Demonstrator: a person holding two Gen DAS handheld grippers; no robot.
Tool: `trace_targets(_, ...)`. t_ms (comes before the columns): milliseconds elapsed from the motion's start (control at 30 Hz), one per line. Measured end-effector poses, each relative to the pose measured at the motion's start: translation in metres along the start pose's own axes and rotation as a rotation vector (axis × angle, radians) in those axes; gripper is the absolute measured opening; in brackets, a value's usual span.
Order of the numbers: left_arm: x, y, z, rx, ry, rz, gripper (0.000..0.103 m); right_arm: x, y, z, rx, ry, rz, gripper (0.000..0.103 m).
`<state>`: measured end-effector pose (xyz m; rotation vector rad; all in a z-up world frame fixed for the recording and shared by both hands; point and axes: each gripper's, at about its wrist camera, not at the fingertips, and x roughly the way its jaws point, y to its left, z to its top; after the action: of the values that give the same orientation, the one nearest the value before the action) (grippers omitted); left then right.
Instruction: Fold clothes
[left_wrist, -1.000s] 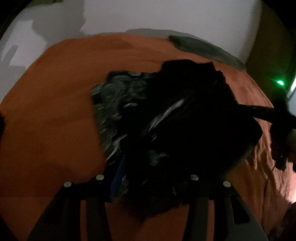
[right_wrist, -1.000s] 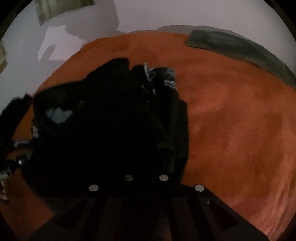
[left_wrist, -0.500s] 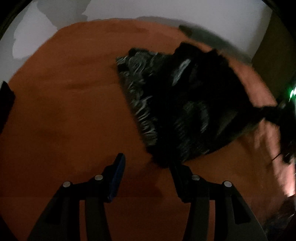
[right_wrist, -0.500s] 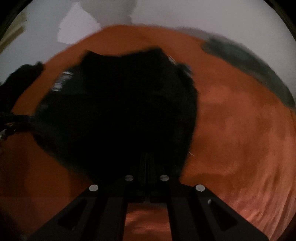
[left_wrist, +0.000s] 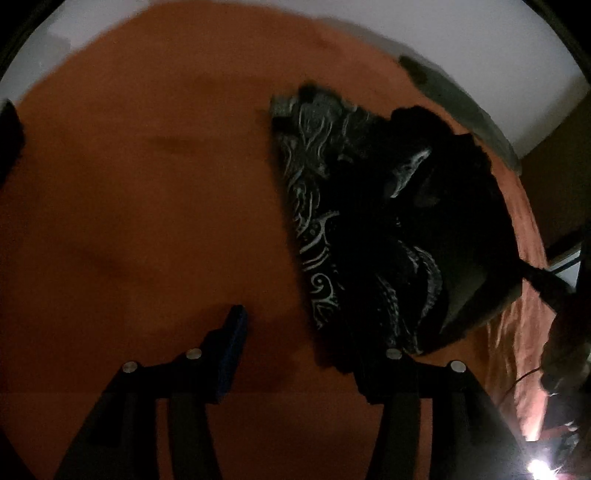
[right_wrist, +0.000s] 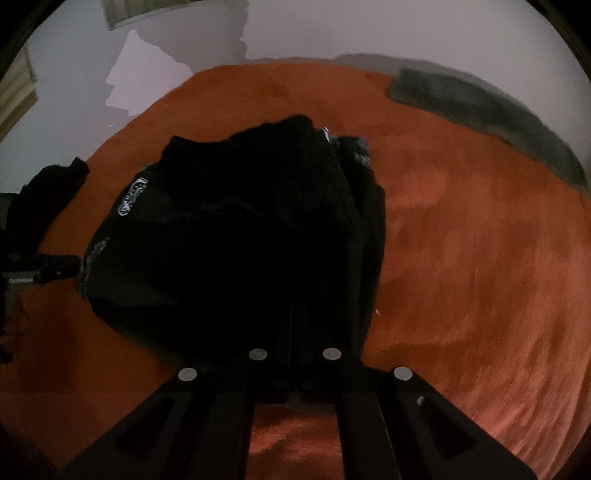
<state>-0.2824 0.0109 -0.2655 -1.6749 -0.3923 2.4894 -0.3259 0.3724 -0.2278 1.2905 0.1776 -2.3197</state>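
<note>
The black patterned garment (left_wrist: 388, 229) lies bunched mid-bed on the orange bedspread (left_wrist: 147, 184). The right gripper (right_wrist: 293, 354), jaws together, pinches its near edge, presumably to control the fold. The left gripper (left_wrist: 306, 343) hangs wide, empty.

both wrist views close, facing down; share dark garment (left_wrist: 399, 229) (right_wrist: 236, 236).

The right gripper's (right_wrist: 291, 332) fingertips are lost against the black garment (right_wrist: 240, 236), too dark to separate. In the left wrist view, the left gripper's (left_wrist: 295, 332) right finger merges with the cloth. A dark object (left_wrist: 9, 136) is cut off at that frame's left edge.
</note>
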Motion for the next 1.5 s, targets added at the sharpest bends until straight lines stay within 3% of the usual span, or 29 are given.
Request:
trace_targets(167, 0.003, -0.017, -0.016, 0.177, 0.028, 0.167, 0.054, -0.007, -0.005, -0.010, 0.008, 0.012, -0.001, 0.001)
trace_targets(267, 0.000, -0.025, -0.030, 0.256, 0.036, 0.231, 0.054, -0.009, -0.005, -0.012, -0.005, 0.005, -0.013, 0.001)
trace_targets(333, -0.009, -0.028, -0.026, 0.257, 0.030, 0.228, 0.054, -0.011, -0.005, -0.012, -0.007, -0.010, -0.012, 0.001)
trace_targets(400, -0.030, -0.032, -0.013, 0.227, -0.049, 0.212, 0.054, -0.014, -0.005, -0.010, -0.005, -0.030, -0.006, 0.001)
trace_targets(467, -0.048, -0.039, 0.004, 0.189, -0.115, 0.162, 0.054, -0.018, -0.001, -0.009, -0.016, -0.058, 0.017, 0.001)
trace_targets(567, -0.051, -0.060, 0.020, 0.166, -0.134, 0.023, 0.054, -0.014, 0.010, -0.012, -0.050, -0.049, 0.075, 0.001)
trace_targets(633, -0.044, -0.079, 0.027, 0.187, -0.126, -0.034, 0.055, 0.000, 0.013, -0.018, -0.067, -0.006, 0.033, 0.001)
trace_targets(767, -0.006, -0.115, 0.011, 0.322, -0.059, 0.025, 0.055, 0.007, 0.002, -0.028, -0.038, 0.012, -0.008, 0.000)
trace_targets(833, 0.016, -0.114, -0.005, 0.337, -0.008, 0.100, 0.054, -0.004, -0.009, -0.033, -0.008, -0.009, -0.060, 0.000)
trace_targets(967, 0.007, -0.098, -0.019, 0.325, -0.038, 0.097, 0.055, -0.027, -0.028, -0.046, -0.011, -0.047, -0.108, 0.000)
trace_targets(1033, -0.003, -0.090, -0.020, 0.318, -0.071, 0.108, 0.055, -0.038, -0.017, -0.049, -0.112, -0.088, -0.102, 0.000)
trace_targets(1133, -0.017, -0.074, -0.011, 0.268, -0.157, 0.084, 0.055, -0.048, 0.034, -0.054, -0.405, -0.139, -0.083, 0.005)
trace_targets(1200, -0.030, -0.058, -0.001, 0.190, -0.193, 0.048, 0.055, -0.049, 0.075, -0.062, -0.624, -0.177, -0.097, 0.033)
trace_targets(1233, -0.034, -0.051, 0.000, 0.164, -0.198, 0.046, 0.055, -0.047, 0.100, -0.070, -0.760, -0.210, -0.126, 0.057)
trace_targets(1267, -0.037, -0.044, 0.002, 0.138, -0.202, 0.046, 0.055, -0.043, 0.119, -0.077, -0.863, -0.241, -0.158, 0.062)
trace_targets(1367, -0.047, -0.023, 0.005, 0.062, -0.214, 0.044, 0.055, -0.022, 0.164, -0.099, -1.090, -0.298, -0.268, 0.062)
trace_targets(1500, -0.062, 0.006, 0.005, -0.033, -0.225, 0.061, 0.055, 0.019, 0.201, -0.120, -1.249, -0.283, -0.418, 0.055)
